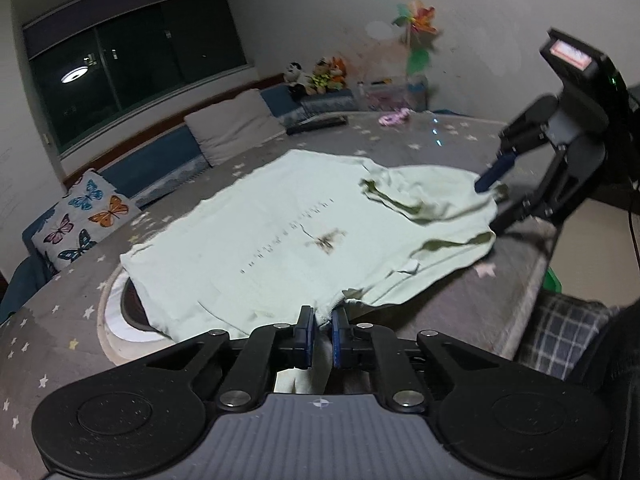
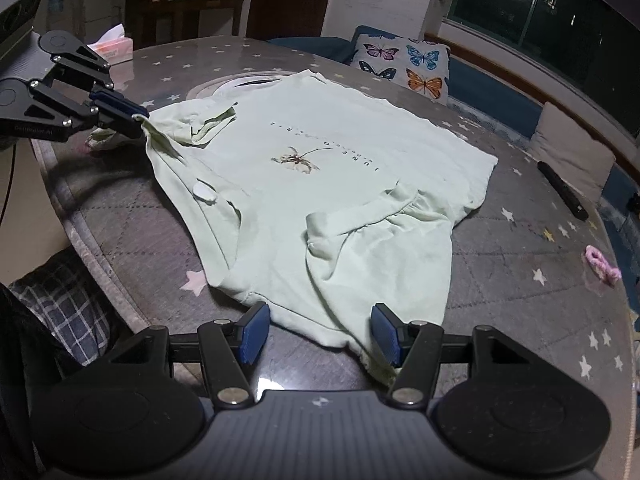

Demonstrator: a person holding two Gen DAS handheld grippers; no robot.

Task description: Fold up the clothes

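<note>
Pinching the pale green shirt (image 1: pixel 280 236), left claw (image 1: pixel 323 320) angled down; right claw (image 2: pixel 320 330) open astride its hem.

The pale green shirt (image 2: pixel 320 168) covers the middle of the round tabletop (image 2: pixel 520 240), so tongs meet cloth there. Bare tabletop runs along the near edge, open for a hand. Toward the window-side edge lie a black rod (image 2: pixel 562 192) and a pink scrunchie (image 2: pixel 602 266), well apart. A tissue box (image 2: pixel 114 46) sits at the far edge, cushions (image 1: pixel 230 126) crowd the bench beyond, and a checked cloth (image 2: pixel 68 300) hangs below the near edge.
</note>
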